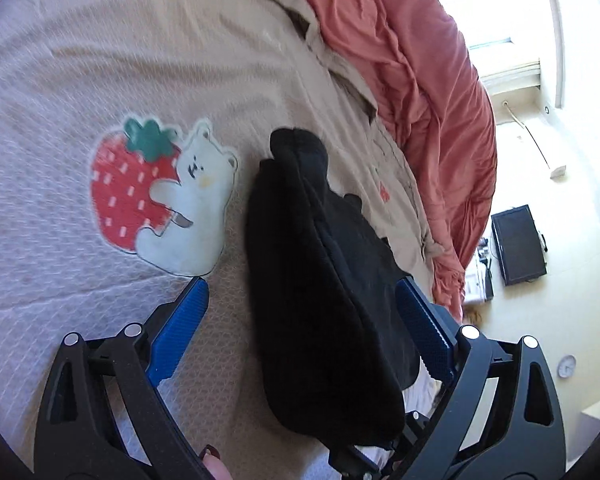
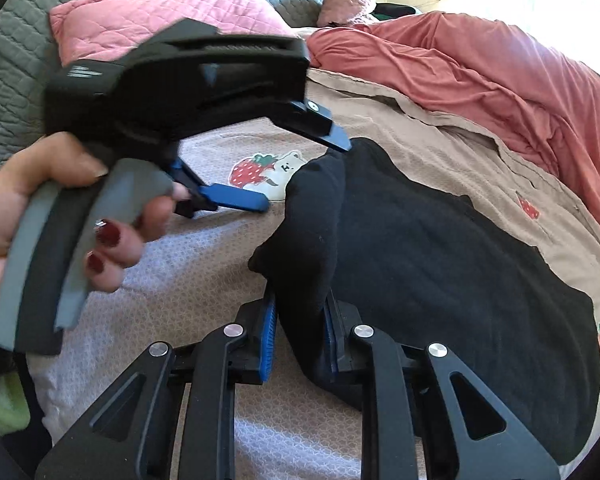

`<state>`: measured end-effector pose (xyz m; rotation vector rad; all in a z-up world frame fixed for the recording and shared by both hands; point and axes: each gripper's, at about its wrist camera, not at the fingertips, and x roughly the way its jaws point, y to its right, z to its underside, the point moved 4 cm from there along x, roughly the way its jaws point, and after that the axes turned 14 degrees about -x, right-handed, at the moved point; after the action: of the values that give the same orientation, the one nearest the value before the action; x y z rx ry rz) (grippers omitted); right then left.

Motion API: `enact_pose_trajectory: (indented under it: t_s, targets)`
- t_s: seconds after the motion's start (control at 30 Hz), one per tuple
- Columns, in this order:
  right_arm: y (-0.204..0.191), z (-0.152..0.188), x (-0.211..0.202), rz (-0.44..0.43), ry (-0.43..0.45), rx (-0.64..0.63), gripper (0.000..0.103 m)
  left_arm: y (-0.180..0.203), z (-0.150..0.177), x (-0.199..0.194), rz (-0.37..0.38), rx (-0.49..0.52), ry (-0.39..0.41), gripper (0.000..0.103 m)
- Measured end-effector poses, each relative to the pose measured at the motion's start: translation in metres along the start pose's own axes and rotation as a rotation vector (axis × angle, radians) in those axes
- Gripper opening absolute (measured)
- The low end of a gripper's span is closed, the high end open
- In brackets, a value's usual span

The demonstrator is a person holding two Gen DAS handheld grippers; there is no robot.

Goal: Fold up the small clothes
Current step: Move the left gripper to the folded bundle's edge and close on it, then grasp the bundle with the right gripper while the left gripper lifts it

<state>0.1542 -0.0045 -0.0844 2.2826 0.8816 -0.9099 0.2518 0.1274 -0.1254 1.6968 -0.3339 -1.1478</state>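
A black garment (image 2: 440, 260) lies spread on a beige bedcover with a strawberry-and-bear print (image 1: 160, 192). One bunched-up end of it is lifted off the cover. My right gripper (image 2: 300, 296) is shut on that raised fold, its blue pads pressing the cloth from both sides. My left gripper (image 1: 302, 280) stands open, its blue fingers wide apart on either side of the black garment (image 1: 312, 220); the left pad is clear of the cloth. From the right wrist camera, a hand (image 2: 40, 184) holds the left gripper (image 2: 305, 174) above the fold's far end.
A salmon-coloured cloth (image 2: 500, 80) is heaped along the far side of the bed. A pink pillow (image 2: 160, 12) and a grey quilt (image 2: 20, 60) lie at the head. Beyond the bed's edge stands a dark monitor (image 1: 518, 244).
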Motion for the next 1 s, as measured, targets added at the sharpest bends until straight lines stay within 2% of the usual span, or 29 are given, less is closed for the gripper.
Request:
enact_pose_trajectory:
  t_s: [0.17,0.27,0.4,0.5,0.57,0.63,0.67,0.7,0.73,0.8,0.9,1.0]
  targets:
    - [-0.010,0.006,0.000,0.021,-0.014,-0.104,0.021,0.010,0.000,0.019,0.005,0.053,-0.063,0.086]
    - [-0.019,0.010,-0.002,0.063,-0.022,-0.180,0.039,0.013,0.003,0.028,-0.020,0.086,-0.086,0.080]
    - [-0.029,0.014,0.003,0.102,-0.039,-0.271,0.048,0.012,0.000,0.038,-0.053,0.110,-0.088,0.067]
    - [-0.029,0.021,0.019,0.160,-0.113,-0.312,0.050,0.007,-0.002,0.038,-0.044,0.092,-0.090,0.055]
    - [-0.024,0.022,0.025,0.173,-0.114,-0.303,0.050,0.004,-0.003,0.038,-0.032,0.075,-0.093,0.051]
    - [-0.021,0.022,0.028,0.181,-0.115,-0.288,0.047,0.004,-0.003,0.038,-0.030,0.070,-0.090,0.042]
    - [-0.020,0.021,0.028,0.182,-0.111,-0.278,0.035,0.005,-0.002,0.038,-0.035,0.072,-0.088,0.038]
    - [-0.019,0.020,0.026,0.174,-0.104,-0.265,0.024,0.007,0.000,0.037,-0.046,0.071,-0.077,0.023]
    - [-0.017,0.019,0.024,0.170,-0.093,-0.256,0.021,0.012,0.001,0.034,-0.049,0.079,-0.068,0.015]
    - [-0.014,0.014,0.012,0.177,-0.052,-0.243,0.010,0.024,0.004,0.030,-0.045,0.111,-0.054,0.014]
    - [-0.006,0.010,-0.004,0.189,-0.012,-0.223,0.008,0.036,0.010,0.027,-0.060,0.133,-0.034,0.014]
    - [0.009,0.009,-0.020,0.174,0.016,-0.167,0.008,0.049,0.018,0.022,-0.047,0.112,-0.026,0.013]
